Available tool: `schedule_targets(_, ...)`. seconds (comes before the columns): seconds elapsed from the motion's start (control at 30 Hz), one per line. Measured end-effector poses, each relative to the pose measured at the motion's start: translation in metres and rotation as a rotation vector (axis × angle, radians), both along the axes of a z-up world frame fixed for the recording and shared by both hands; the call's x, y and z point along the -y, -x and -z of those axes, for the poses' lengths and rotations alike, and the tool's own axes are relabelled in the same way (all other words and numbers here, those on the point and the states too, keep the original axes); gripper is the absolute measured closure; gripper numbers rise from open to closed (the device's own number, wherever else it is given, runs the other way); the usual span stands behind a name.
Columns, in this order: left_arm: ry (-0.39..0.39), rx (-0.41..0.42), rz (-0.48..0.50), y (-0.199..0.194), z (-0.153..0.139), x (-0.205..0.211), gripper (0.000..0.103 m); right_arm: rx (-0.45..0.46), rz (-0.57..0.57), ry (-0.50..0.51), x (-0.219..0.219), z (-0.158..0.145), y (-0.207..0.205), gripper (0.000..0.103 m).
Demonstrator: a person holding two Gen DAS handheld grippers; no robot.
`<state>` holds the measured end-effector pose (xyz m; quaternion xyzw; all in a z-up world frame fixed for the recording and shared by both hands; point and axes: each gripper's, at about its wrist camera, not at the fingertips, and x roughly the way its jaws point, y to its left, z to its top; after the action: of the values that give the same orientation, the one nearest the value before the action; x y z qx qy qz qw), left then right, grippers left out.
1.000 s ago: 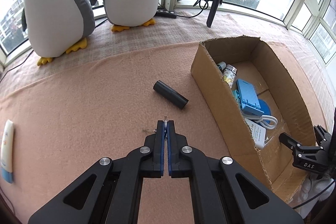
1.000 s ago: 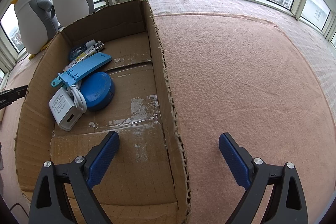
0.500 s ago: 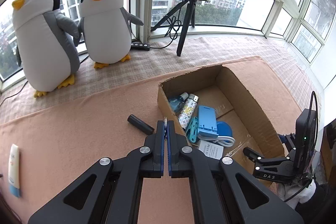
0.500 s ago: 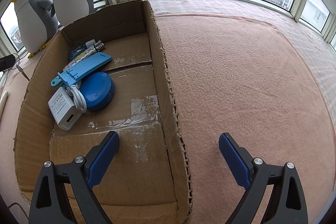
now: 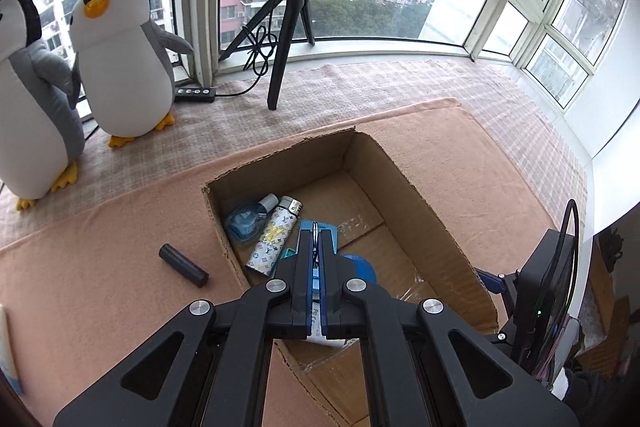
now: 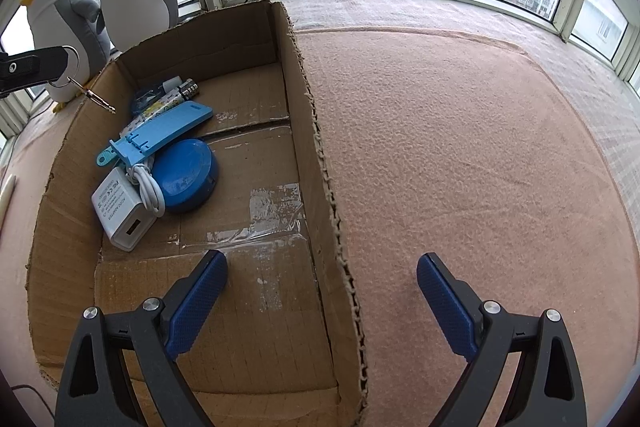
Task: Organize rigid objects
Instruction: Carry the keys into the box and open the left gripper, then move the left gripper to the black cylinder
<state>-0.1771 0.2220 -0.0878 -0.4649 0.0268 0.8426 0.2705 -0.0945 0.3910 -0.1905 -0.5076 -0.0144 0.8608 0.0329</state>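
My left gripper (image 5: 316, 233) is shut on a key ring (image 5: 315, 227) and holds it above the open cardboard box (image 5: 436, 223). In the right wrist view the ring with its hanging key (image 6: 94, 97) shows at the left gripper's tip over the box's left wall (image 6: 56, 163). The box holds a blue stand (image 6: 168, 129), a blue round case (image 6: 186, 175), a white charger (image 6: 120, 209), a patterned lighter (image 5: 274, 237) and a small blue bottle (image 5: 248, 221). My right gripper (image 6: 322, 301) is open and straddles the box's right wall (image 6: 320, 163).
A black cylinder (image 5: 184, 265) lies on the pink mat left of the box. A white tube (image 5: 8, 347) lies at the far left edge. Two plush penguins (image 5: 120, 67) and a ring-light tripod (image 5: 288, 39) stand by the windows.
My left gripper has risen and moved right with the key ring, from the mat near the black cylinder to above the box. The right gripper has not moved.
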Motion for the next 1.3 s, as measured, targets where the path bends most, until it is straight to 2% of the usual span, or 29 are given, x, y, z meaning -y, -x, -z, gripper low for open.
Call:
schedule_targets(0.43, 0.024, -0.023, 0.033, -0.002, -0.003, -0.018, 0.101, 0.000, 0.000, 0.000, 0.000, 0.000, 0.000, 0.009)
schedule_targets(0.5, 0.031, -0.029, 0.026, -0.001, -0.004, -0.018, 0.073, 0.000, 0.001, 0.001, 0.000, 0.000, -0.001, 0.009)
schedule_targets(0.53, 0.038, -0.034, 0.022, -0.001, -0.005, -0.018, 0.032, 0.000, 0.001, 0.001, 0.000, 0.000, 0.000, 0.009)
schedule_targets(0.57, 0.034, -0.057, 0.024, -0.002, -0.007, -0.018, 0.018, 0.000, 0.001, 0.001, 0.000, 0.000, 0.000, 0.009)
schedule_targets(0.63, 0.048, -0.090, 0.019, -0.004, -0.010, -0.018, 0.018, 0.000, 0.001, 0.002, 0.000, 0.000, 0.000, 0.009)
schedule_targets(0.9, 0.063, -0.051, 0.004, 0.001, -0.004, -0.018, 0.018, 0.002, 0.000, 0.001, 0.000, 0.001, 0.001, 0.009)
schedule_targets(1.3, 0.060, -0.042, -0.004, 0.002, -0.002, -0.003, 0.018, 0.002, -0.001, 0.001, 0.000, 0.001, 0.001, 0.009)
